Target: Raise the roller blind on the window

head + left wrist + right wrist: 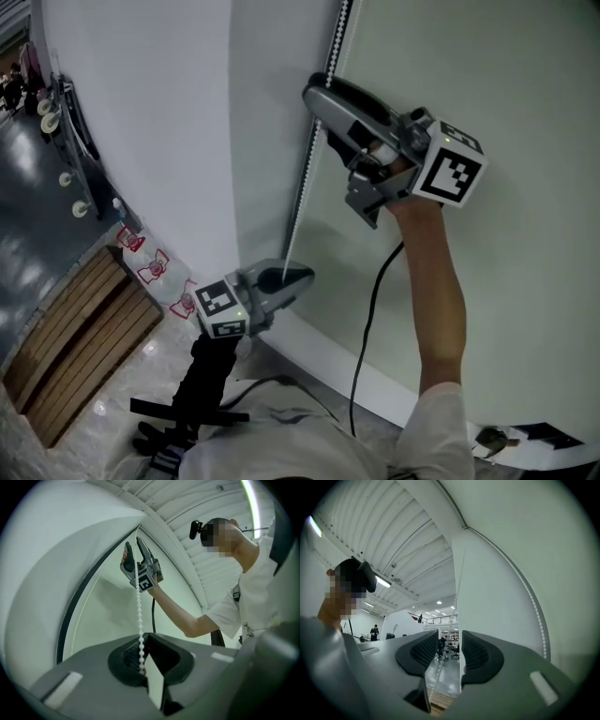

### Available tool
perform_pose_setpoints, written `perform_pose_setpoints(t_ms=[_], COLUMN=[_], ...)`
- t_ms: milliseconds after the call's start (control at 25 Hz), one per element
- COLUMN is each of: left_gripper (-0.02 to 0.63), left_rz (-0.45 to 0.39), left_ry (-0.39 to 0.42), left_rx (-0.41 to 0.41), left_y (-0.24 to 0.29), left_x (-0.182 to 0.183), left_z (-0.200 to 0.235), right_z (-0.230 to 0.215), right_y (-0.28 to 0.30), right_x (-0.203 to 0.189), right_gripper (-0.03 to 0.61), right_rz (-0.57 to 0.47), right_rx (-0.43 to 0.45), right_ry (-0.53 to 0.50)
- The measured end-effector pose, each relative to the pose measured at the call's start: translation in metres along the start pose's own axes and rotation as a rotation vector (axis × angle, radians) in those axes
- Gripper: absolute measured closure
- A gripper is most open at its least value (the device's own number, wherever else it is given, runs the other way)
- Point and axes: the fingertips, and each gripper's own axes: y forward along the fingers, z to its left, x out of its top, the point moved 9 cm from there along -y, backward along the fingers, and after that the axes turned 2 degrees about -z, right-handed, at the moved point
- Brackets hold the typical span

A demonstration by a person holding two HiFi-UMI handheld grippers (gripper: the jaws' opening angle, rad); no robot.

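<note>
The left tool [298, 277] is closed on the bead chain [298, 211], with a bead string clamped between its pads, as the left gripper view [143, 660] confirms. From that grip the chain [138, 611] rises straight to the right tool [132, 550], which is held higher on an outstretched arm. The right tool [321, 112] stands with its jaws well apart. In the right gripper view [443, 656] a blurred strand runs through the gap and neither pad presses on it. A second strand of the chain [536, 616] hangs along the edge of the roller blind [506, 300]. The blind is a pale green sheet hanging beside the white wall [150, 141], and the chain runs just along its left edge. A black cable [370, 319] hangs below the right tool.
</note>
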Motion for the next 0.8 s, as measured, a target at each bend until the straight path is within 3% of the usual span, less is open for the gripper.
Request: perform_pose_setpoints(t_ms=[200,800], left_gripper=[0.615,0.615], left_rz=[0.007,0.023], left_ry=[0.007,-0.016], left_rx=[-0.005,-0.024], left_y=[-0.008,-0.001], left_x=[-0.007,-0.01], left_z=[-0.001,-0.002], right_z=[0.006,0.013], right_y=[0.0,0.004], right_x=[0.008,0.012], right_gripper=[0.529,0.563], right_rz=[-0.036,-0.005], right_rx=[0.002,-0.016], right_ry=[-0.042,-0.051])
